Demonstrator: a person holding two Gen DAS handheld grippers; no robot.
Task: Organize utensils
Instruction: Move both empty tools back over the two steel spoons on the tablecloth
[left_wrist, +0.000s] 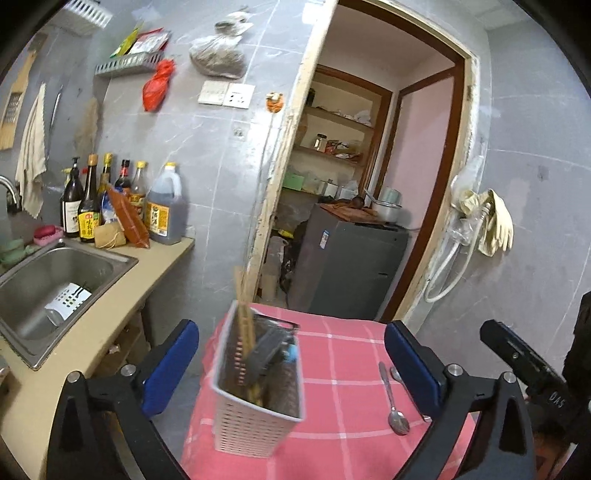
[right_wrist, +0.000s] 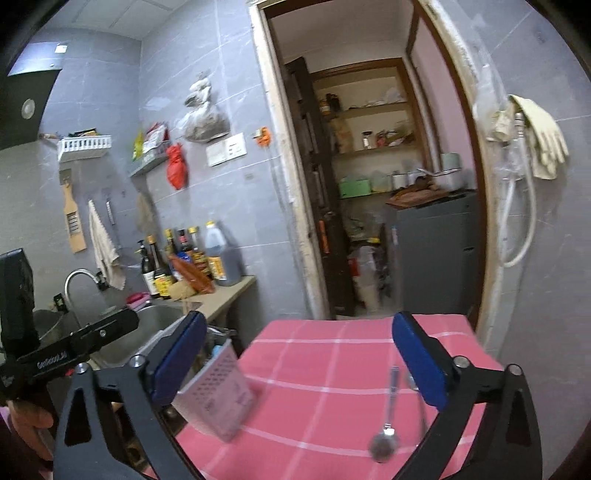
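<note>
The left gripper (left_wrist: 291, 365) is spread wide with nothing between its blue pads, and the right gripper (right_wrist: 295, 365) likewise gapes empty. Between the left fingers a white perforated utensil basket (left_wrist: 255, 413) stands on the pink checked tablecloth (left_wrist: 340, 376), holding chopsticks (left_wrist: 245, 321) and a dark utensil. Just right of it lie what look like 2 spoons (left_wrist: 393, 402). Farther left, a steel sink (left_wrist: 48, 280) holds a white strainer (left_wrist: 70, 302), with sauce bottles (left_wrist: 110, 199) behind.
</note>
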